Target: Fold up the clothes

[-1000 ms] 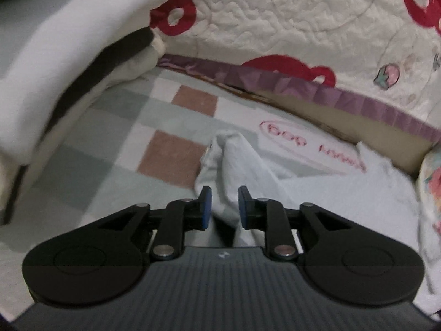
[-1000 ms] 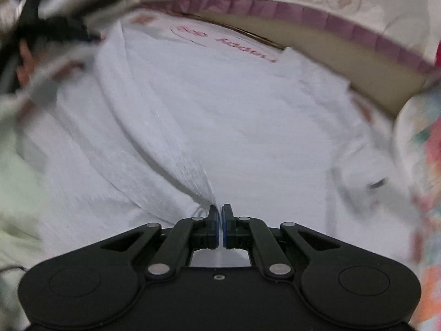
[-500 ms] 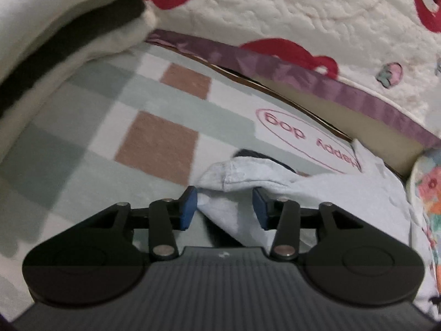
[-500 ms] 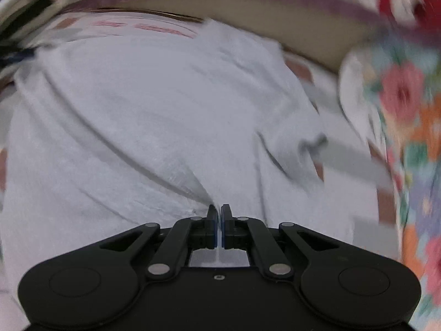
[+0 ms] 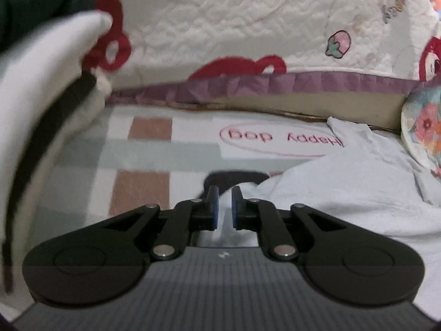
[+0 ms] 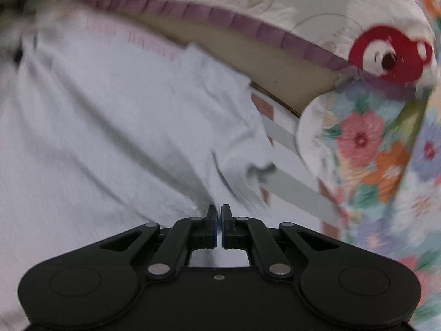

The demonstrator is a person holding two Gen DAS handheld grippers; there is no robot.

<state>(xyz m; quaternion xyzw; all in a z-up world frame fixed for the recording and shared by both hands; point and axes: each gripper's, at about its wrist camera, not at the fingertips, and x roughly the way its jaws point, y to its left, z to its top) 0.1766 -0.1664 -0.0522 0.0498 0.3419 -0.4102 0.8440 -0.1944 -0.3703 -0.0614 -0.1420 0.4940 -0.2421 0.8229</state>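
A pale blue-white shirt [image 5: 344, 190] lies spread on a checked bed sheet [image 5: 143, 149]; it fills most of the right wrist view [image 6: 115, 127]. My left gripper [image 5: 222, 193] is nearly shut, pinching the shirt's left edge between its blue pads, with a dark patch just beyond the fingertips. My right gripper [image 6: 219, 209] is shut on a fold of the shirt near its lower right part, by a short sleeve [image 6: 256, 168].
A quilted cover with red prints [image 5: 261, 27] and a purple trim [image 5: 275, 85] rises behind the bed. Folded white and dark clothes [image 5: 41, 104] are stacked at the left. A floral pillow [image 6: 372, 149] sits at the right, also in the left wrist view [image 5: 424, 132].
My left gripper opened wide, moved over the shirt's edge, then closed on it. My right gripper stayed shut on the shirt and swung toward the floral pillow, pulling the cloth flatter.
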